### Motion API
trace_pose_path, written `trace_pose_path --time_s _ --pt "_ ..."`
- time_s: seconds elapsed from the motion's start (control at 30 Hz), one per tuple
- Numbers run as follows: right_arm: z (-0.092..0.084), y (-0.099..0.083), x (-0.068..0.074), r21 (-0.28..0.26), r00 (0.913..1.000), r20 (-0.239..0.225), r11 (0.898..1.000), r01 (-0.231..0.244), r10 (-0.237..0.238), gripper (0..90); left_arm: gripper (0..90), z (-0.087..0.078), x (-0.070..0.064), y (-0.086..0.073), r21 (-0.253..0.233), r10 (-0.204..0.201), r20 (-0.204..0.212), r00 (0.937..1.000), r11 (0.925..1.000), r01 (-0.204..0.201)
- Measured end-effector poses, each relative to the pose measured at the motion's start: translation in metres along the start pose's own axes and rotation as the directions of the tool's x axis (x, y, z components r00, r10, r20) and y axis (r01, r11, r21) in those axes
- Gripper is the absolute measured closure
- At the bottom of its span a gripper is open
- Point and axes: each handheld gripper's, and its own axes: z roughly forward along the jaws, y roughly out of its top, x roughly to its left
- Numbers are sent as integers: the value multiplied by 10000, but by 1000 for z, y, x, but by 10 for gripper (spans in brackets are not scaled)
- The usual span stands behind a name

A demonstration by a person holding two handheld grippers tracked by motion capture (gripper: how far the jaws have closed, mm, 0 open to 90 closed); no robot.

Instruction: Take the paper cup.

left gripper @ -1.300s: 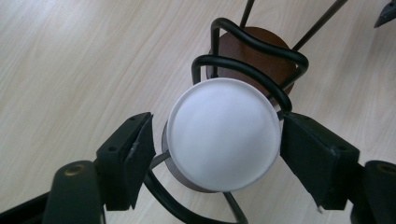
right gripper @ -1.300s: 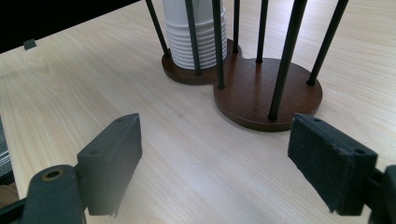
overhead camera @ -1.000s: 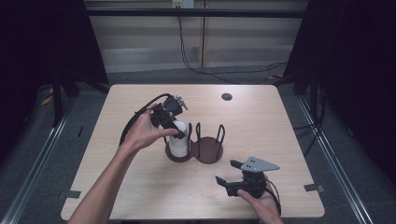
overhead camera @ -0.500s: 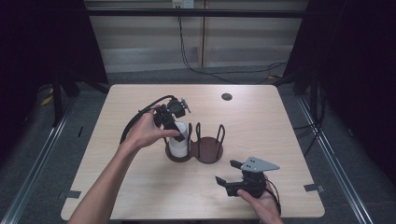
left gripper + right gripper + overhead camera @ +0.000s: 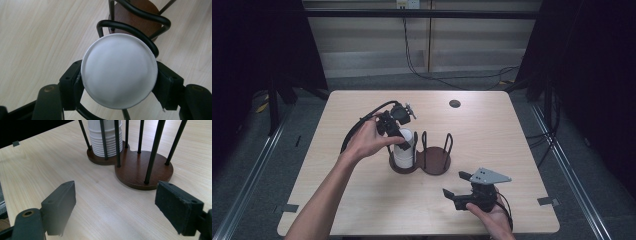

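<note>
Over holder (image 5: 434, 161): left gripper (image 5: 117, 82) fingers closing, pressed on cup stack (image 5: 119, 70); right gripper (image 5: 122, 205) fingers wide, empty.

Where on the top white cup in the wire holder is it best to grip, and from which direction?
Grip the top cup by its sides just under the flat upturned base, coming from above. The stack sits between the holder's upright rods, leaving only the top end free; the left gripper already straddles it so.

cup stack (image 5: 105, 135) top cut off (right gripper view)
</note>
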Motion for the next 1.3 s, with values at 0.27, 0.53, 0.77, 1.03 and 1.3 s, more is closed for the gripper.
trace_pose_path --time_s 0.27,0.53,0.77,1.03,1.3 --pt "0 0 0 -4 10000 9 10000 -6 6 165 341 -6 2 -4 -71 35 2 10000 10000 -35" --pt "1 0 0 32 10000 5 10000 -24 24 164 343 -10 -1 -3 -95 145 -224 9996 9998 -148" --pt "1 0 1 52 10000 -27 10000 -37 37 159 354 -14 -1 -4 -85 148 -264 9995 9999 -151" --pt "1 0 1 48 10000 16 10000 -66 66 159 361 -22 -1 -4 -363 74 -409 9991 9993 -89" --pt "1 0 1 54 10000 1 10000 -71 71 159 362 -34 -4 -2 -495 136 -432 9990 9986 -158"
